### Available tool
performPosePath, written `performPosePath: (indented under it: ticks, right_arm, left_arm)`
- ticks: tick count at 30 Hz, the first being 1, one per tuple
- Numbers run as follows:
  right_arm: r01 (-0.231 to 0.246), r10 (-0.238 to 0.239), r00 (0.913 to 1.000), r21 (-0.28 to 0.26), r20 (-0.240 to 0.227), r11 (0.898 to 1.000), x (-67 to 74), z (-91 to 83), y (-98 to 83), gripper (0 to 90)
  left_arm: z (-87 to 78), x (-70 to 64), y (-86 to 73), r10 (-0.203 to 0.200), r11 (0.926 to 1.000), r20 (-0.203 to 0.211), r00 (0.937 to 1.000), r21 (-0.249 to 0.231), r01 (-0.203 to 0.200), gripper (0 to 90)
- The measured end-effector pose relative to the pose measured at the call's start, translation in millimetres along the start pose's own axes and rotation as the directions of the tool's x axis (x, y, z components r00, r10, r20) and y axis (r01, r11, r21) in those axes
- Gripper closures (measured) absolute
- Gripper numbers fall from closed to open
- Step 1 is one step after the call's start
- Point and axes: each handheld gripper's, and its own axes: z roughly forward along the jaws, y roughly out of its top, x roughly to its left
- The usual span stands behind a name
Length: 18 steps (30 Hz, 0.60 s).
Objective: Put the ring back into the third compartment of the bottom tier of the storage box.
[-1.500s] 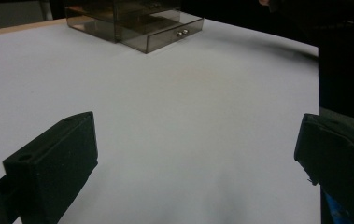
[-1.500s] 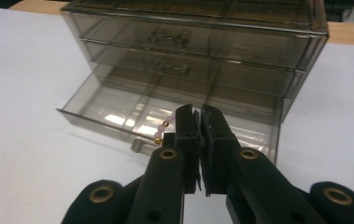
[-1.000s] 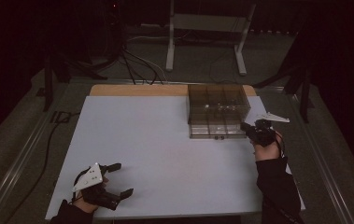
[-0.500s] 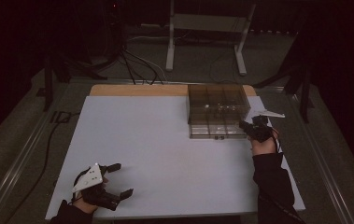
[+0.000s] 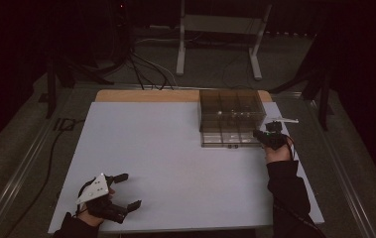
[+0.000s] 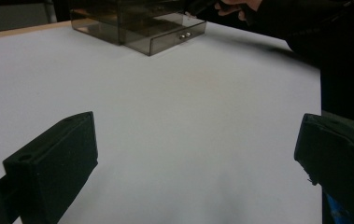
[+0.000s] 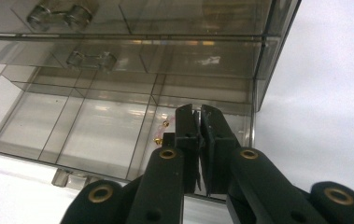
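A smoked clear drawer box (image 5: 231, 111) stands at the back right of the white table (image 5: 175, 163). Its bottom drawer (image 5: 225, 139) is pulled out toward me, with two small knobs (image 6: 184, 34) on its front. My right gripper (image 5: 256, 133) is at the drawer's right end, jaws shut together over the rightmost compartment (image 7: 198, 116). I see nothing between the jaws. A small gold and pink piece (image 7: 161, 132) lies in the drawer just left of the jaw tips. My left gripper (image 5: 130, 190) rests open near the front left of the table, nothing between its jaws (image 6: 195, 158).
Upper drawers of the box hold small metal parts (image 7: 60, 15). A wooden strip (image 5: 146, 95) edges the table's far side. Cables (image 5: 141, 69) and a stand's legs (image 5: 215, 44) lie on the floor beyond. My right sleeve (image 5: 287, 191) crosses the table's front right.
My right gripper has edged a little left and lower toward the open drawer, still shut. The left gripper has stayed put.
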Motion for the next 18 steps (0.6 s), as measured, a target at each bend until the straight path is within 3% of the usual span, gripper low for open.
performPosePath:
  ticks: [10,16,18]
  right_arm:
    - [-0.005,0.005,1.0000,0.012,-0.008,1.000,2.0,6.1,0.8,84.6]
    - [-0.039,0.038,0.9985,-0.015,-0.038,0.999,1.0,2.7,3.8,66.2]
    - [-0.027,0.026,0.9987,-0.021,-0.044,0.999,3.8,0.8,4.7,61.7]
  left_arm:
    - [-0.3,0.4,-0.2,-0.001,1.0000,-0.001,1.0000,-0.001,0.001,0.5]
    - [-0.3,0.3,-0.3,0.001,1.0000,-0.001,1.0000,0.000,-0.001,0.5]
    - [-0.4,0.4,0.1,-0.002,1.0000,-0.001,1.0000,-0.003,0.002,0.5]
